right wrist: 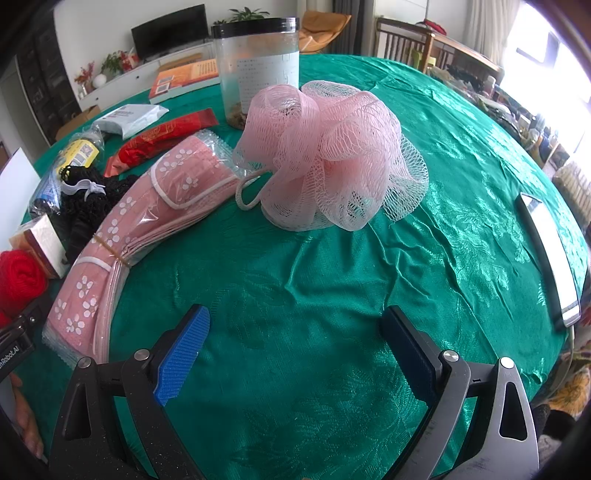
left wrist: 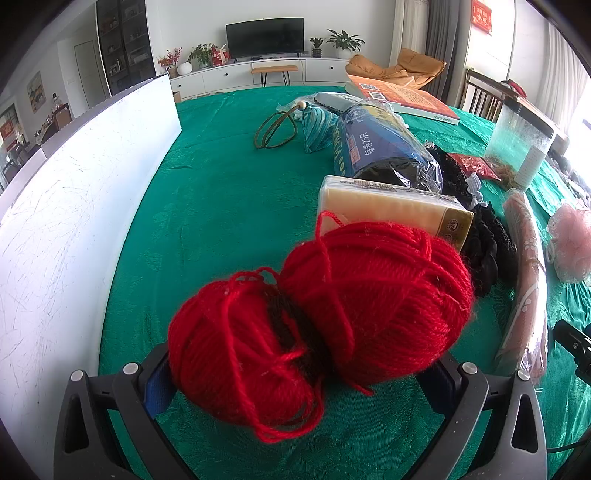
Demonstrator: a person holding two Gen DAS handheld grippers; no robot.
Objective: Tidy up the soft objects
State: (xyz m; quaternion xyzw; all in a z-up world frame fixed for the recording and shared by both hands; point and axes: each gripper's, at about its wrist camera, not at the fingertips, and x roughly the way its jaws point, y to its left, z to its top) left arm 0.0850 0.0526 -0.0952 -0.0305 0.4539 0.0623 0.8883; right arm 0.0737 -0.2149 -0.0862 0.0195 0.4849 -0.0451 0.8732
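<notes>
Holding the red yarn skein [left wrist: 317, 317] clamped in my left gripper [left wrist: 295, 384] above the green tablecloth [left wrist: 221, 206]; right gripper [right wrist: 295, 350] spread apart, empty, short of the pink bath pouf [right wrist: 328, 155]. Risk: loose strand [left wrist: 288, 432] snagging, skein slipping out.

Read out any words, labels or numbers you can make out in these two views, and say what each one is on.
"nRobot.AI", its start cut off by the frame edge: on the left gripper.
Blue packaged roll: large characters upside down, not reliably readable.
Orange book, clear jar, red packet, yellow label, red wall sign: print too small or blurred.
</notes>
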